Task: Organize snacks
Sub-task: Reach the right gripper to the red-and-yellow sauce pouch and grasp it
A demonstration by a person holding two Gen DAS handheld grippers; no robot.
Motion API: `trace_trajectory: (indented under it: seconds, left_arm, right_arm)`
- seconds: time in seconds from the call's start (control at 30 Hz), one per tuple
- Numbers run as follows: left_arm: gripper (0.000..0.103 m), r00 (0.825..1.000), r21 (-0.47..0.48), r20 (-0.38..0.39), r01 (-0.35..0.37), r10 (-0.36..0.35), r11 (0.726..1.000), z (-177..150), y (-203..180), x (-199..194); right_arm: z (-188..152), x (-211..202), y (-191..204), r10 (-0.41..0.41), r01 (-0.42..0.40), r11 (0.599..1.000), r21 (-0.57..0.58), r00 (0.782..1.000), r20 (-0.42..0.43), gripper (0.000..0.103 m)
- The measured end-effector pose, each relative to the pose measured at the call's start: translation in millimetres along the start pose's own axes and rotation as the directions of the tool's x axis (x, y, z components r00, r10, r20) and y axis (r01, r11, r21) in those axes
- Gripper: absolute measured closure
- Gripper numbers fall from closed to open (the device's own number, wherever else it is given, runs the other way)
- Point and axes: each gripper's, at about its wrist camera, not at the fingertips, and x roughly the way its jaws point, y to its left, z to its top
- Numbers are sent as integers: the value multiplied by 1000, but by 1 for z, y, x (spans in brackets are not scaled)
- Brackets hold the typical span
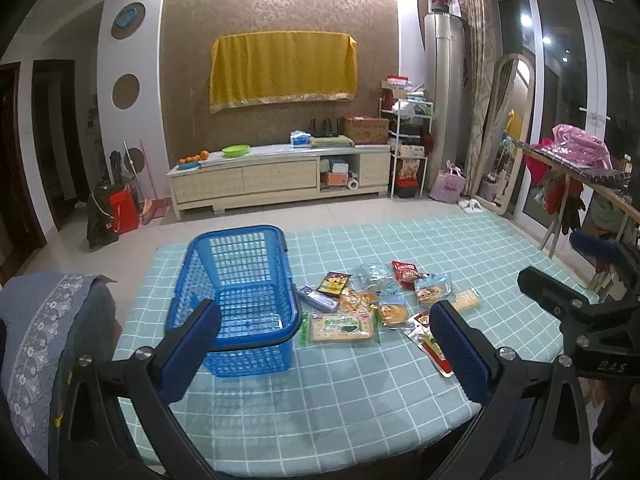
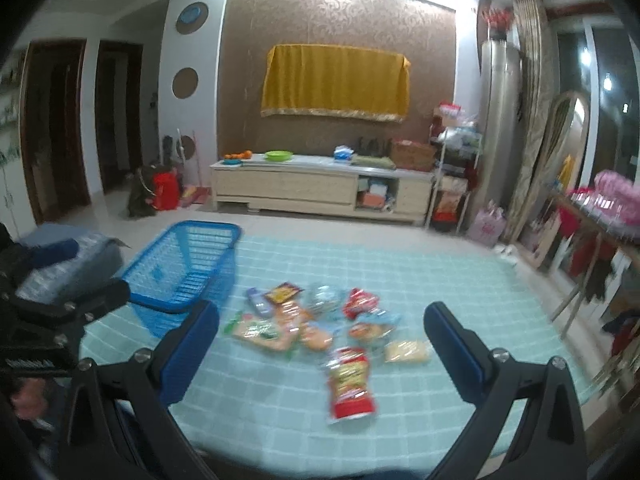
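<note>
Nothing is sorted yet, as far as the pictures show: the blue basket (image 1: 236, 300) is sitting on the left part of the bench (image 1: 360, 400) with nothing visible inside it, and all the snack packets (image 1: 376, 304) are lying loose in a cluster just to its right on the checked cloth. Among them, a flat cracker pack with green print (image 1: 340, 326) is lying closest to the basket's side, a red packet (image 1: 406, 272) is sitting at the far edge of the pile, and a pale yellow packet (image 1: 464, 299) is resting on the right. A long red-and-yellow pouch (image 2: 350, 384) is lying nearest the front; the right wrist view is blurred, so its label is probably unreadable for that reason.

The left hand-held gripper (image 1: 324, 352) is hovering over the bench's near edge, fingers spread wide and holding nothing. The right hand-held gripper (image 2: 322, 350) is likewise wide apart and empty, facing the pile. Judging by this, the whole job is remaining: each packet is waiting to go into the basket.
</note>
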Motion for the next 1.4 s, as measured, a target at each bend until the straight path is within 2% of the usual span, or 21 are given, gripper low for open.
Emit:
trace_trajectory:
  seconds: [0.1, 0.2, 0.4, 0.57, 0.67, 0.73, 0.97, 1.07, 1.2, 1.23, 1.33, 1.4]
  left_arm:
    - [0, 999, 6, -42, 12, -11, 1000, 1, -13, 23]
    - [0, 997, 3, -77, 27, -27, 1000, -2, -21, 41]
    - [0, 983, -5, -183, 30, -30, 1000, -15, -38, 90]
    - [0, 963, -15, -269, 17, -21, 1000, -33, -47, 136]
    - [0, 944, -22, -329, 22, -28, 1000, -47, -50, 163]
    - [0, 930, -20, -365, 27, -33, 999, -56, -52, 180]
    - [0, 902, -19, -430, 23, -29, 1000, -73, -54, 219]
    - [0, 897, -14, -441, 27, -30, 1000, -76, -55, 228]
    - [0, 891, -14, -452, 38, -40, 999, -77, -56, 236]
    - [0, 891, -13, -452, 39, -41, 999, -77, -56, 236]
    - [0, 890, -15, -453, 42, -45, 999, -79, -59, 237]
    - [0, 888, -15, -458, 42, -45, 999, -80, -60, 237]
  right_arm:
    - [-3, 15, -8, 29, -30, 999, -38, 1000, -8, 0]
    - [-9, 37, -21, 89, -91, 996, -22, 992, -86, 0]
    - [-34, 78, -41, 86, -92, 996, -17, 976, -200, 0]
    - [-61, 126, -60, 155, -138, 988, 73, 929, -336, 0]
    - [-81, 156, -65, 173, -151, 985, 87, 895, -412, 0]
    - [-90, 167, -65, 174, -153, 985, 84, 881, -441, 1]
    - [-120, 211, -54, 157, -167, 985, 30, 828, -538, 13]
    - [-126, 220, -49, 147, -172, 985, 7, 818, -556, 18]
    - [-131, 228, -42, 141, -186, 982, -19, 804, -578, 45]
    - [-133, 227, -41, 139, -188, 982, -24, 801, -582, 46]
    - [-135, 225, -39, 127, -189, 980, -54, 816, -564, 47]
    - [-135, 223, -40, 132, -191, 980, -48, 814, -565, 50]
